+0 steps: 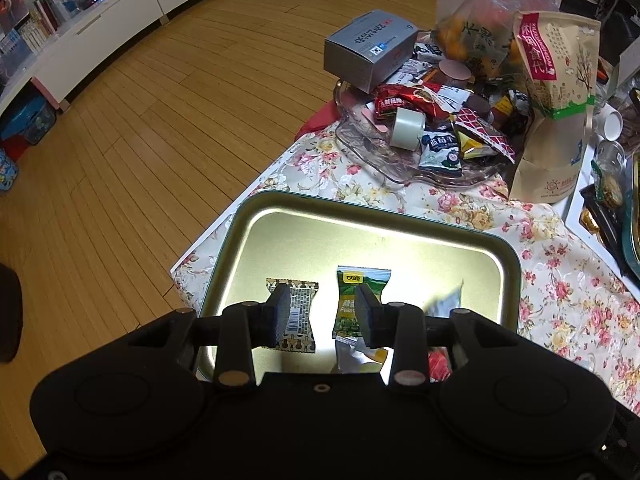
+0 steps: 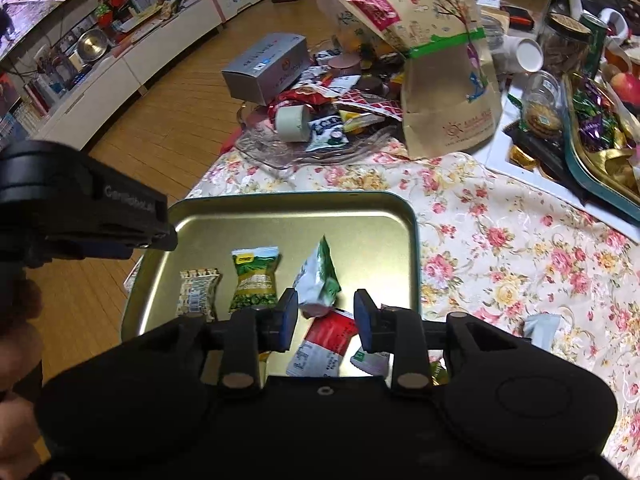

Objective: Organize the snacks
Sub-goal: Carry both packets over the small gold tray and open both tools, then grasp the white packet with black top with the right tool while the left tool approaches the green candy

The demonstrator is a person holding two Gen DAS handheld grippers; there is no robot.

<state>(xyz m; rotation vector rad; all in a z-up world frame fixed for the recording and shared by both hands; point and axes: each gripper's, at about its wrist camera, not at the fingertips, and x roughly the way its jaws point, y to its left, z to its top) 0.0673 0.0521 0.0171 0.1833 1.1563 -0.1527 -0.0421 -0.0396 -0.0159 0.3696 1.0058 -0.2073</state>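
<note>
A gold metal tray (image 1: 360, 216) (image 2: 384, 208) sits on the floral tablecloth. In it lie a brown patterned packet (image 1: 300, 312) (image 2: 198, 290), a green peas packet (image 1: 354, 300) (image 2: 254, 280), a white-green packet (image 2: 318, 276) standing on edge, and a red-white packet (image 2: 326, 340). My left gripper (image 1: 323, 312) is open and empty above the tray, between the patterned and peas packets. My right gripper (image 2: 326, 318) is open and empty above the red-white packet. The left gripper's body (image 2: 80, 208) shows at the left of the right wrist view.
A clear glass dish (image 1: 400, 160) (image 2: 280, 152) piled with mixed snacks and a tape roll (image 1: 406, 127) stands behind the tray. A grey box (image 1: 368, 48), a tall paper bag (image 1: 560, 112) (image 2: 444, 80), jars and a candy tray (image 2: 592, 152) crowd the back and right.
</note>
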